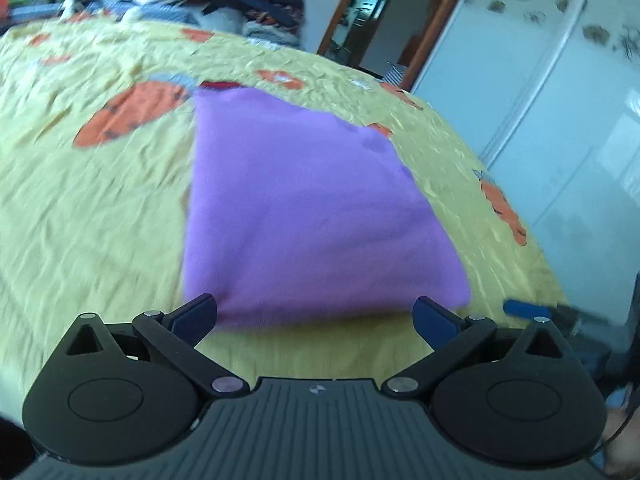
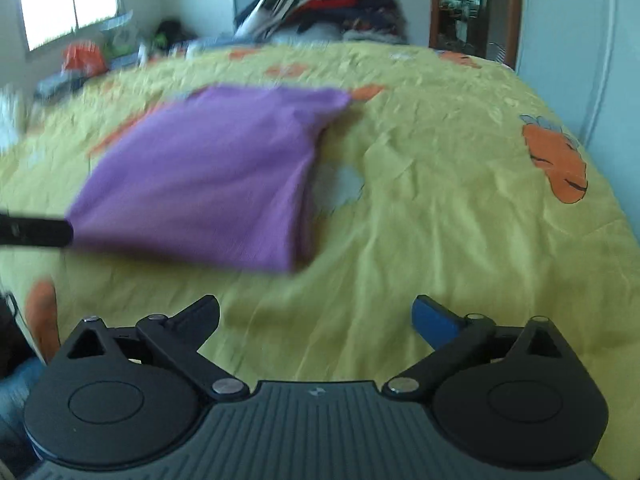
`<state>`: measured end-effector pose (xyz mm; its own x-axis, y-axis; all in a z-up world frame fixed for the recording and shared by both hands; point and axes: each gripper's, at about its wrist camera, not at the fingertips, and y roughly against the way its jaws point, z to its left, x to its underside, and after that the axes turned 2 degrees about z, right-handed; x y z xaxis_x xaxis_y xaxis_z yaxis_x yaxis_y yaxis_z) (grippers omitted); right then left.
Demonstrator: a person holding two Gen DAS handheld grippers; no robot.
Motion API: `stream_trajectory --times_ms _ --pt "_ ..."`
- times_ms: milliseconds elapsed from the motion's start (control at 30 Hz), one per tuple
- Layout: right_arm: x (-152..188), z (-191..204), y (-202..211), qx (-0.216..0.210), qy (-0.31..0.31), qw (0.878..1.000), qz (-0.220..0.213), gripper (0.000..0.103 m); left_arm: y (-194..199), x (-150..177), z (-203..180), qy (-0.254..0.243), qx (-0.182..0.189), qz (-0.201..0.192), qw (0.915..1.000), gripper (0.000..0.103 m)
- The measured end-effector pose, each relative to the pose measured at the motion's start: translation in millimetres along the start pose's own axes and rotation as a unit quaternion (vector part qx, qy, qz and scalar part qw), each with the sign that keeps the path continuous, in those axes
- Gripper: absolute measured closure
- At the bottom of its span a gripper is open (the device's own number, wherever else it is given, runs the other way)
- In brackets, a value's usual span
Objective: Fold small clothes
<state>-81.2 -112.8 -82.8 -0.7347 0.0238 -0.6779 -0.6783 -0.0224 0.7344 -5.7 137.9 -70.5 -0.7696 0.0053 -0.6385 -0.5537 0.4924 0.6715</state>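
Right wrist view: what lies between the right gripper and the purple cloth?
Only bare yellow bedsheet lies between the right gripper and the purple cloth; the right wrist view shows it.

- The bed (image 1: 100,216) is covered by a wrinkled yellow sheet printed with orange shapes.
- A folded purple garment (image 1: 304,216) lies flat on the sheet, near the middle.
- A heap of mixed dark clothes (image 2: 328,4) is piled at the bed's far edge; blur hides what each piece is.
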Motion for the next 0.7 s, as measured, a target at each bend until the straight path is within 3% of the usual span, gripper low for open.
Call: stream_trajectory --times_ms 100,233,433,700 --pt "2.7 16.7 -3.8 0.024 -0.003 1.0 -0.005 0.0 -2.4 11.7 8.0 0.015 -0.015 0.013 0.9997 0.0" --pt "2.7 30.6 -2.6 0.044 -0.026 0.999 0.0 0.0 3.4 20.2 10.1 0.002 -0.034 0.001 0.9994 0.0" --pt "-5.0 50.4 -5.0 0.025 -0.004 0.999 0.023 0.0 5.5 24.0 8.6 -0.001 -0.042 0.001 0.9991 0.0" --pt "-0.3 51.1 -1.6 0.016 -0.003 1.0 0.008 0.0 1.6 20.6 1.7 0.015 -0.07 0.007 0.9974 0.0"
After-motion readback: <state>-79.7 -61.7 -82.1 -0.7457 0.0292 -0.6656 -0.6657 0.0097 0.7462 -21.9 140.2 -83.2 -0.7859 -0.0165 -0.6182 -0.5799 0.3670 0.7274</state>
